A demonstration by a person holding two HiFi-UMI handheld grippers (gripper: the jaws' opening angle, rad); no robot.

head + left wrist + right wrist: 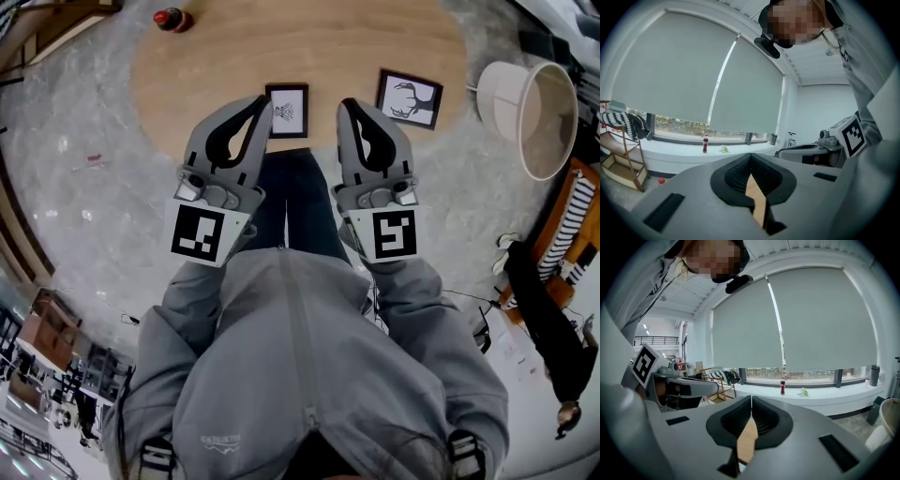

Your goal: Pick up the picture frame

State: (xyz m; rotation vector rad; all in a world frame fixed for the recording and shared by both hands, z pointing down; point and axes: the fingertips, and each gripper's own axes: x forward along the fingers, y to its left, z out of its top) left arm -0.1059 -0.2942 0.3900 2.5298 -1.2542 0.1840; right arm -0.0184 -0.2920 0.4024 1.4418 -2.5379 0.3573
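Note:
Two black picture frames lie on the oval wooden table (234, 56). One holds a triangle drawing (289, 111), the other an antler drawing (410, 98). My left gripper (263, 100) hovers with its tip at the left edge of the triangle frame; its jaws are shut and empty. My right gripper (345, 104) hangs between the two frames, also shut on nothing. In the left gripper view the closed pads (750, 155) meet over a strip of table wood. The right gripper view shows the same closed pads (751, 399).
A red-capped cola bottle (172, 19) lies at the table's far left edge. A white lamp shade (525, 114) stands on the floor to the right, beside a rack with striped cloth (568, 225). The person's dark trousers (298, 202) fill the space between the grippers.

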